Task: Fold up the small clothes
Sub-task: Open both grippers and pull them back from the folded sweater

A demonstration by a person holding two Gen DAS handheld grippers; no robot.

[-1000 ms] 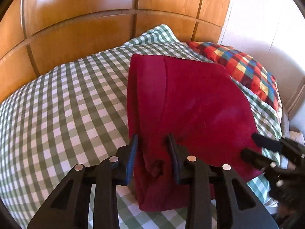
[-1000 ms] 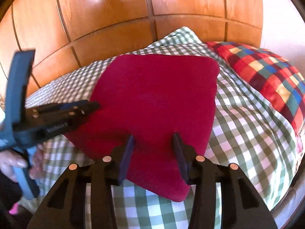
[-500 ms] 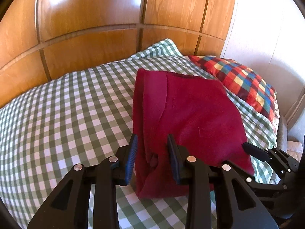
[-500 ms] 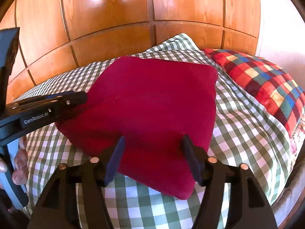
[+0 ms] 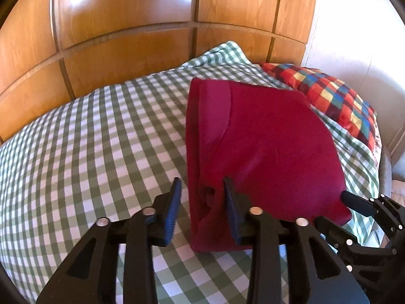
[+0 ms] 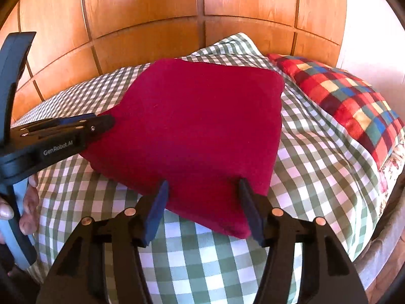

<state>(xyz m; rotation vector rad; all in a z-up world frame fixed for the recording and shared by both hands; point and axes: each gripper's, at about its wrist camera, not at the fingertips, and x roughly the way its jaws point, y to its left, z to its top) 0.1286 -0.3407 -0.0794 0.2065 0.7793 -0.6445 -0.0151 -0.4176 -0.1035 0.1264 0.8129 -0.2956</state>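
A folded dark red garment [image 5: 258,149] lies on the green-and-white checked bed cover [image 5: 96,147]. In the left wrist view my left gripper [image 5: 202,190] is open, its jaws either side of the garment's near left folded edge. In the right wrist view the same garment [image 6: 202,131] lies flat as a rough square. My right gripper [image 6: 203,190] is open wide, its jaws astride the garment's near edge. The left gripper [image 6: 101,124] shows at the left of that view, tip at the garment's left corner. The right gripper [image 5: 354,210] shows at the lower right of the left wrist view.
A multicoloured checked pillow [image 6: 349,103] lies right of the garment, also in the left wrist view [image 5: 331,98]. A wooden panelled headboard [image 5: 152,30] stands behind the bed. A white wall [image 5: 359,33] is at the right. The bed's edge [image 6: 384,228] drops off at the right.
Both grippers have pulled back slightly from the garment. The right gripper's jaws have opened wider. The garment lies still.
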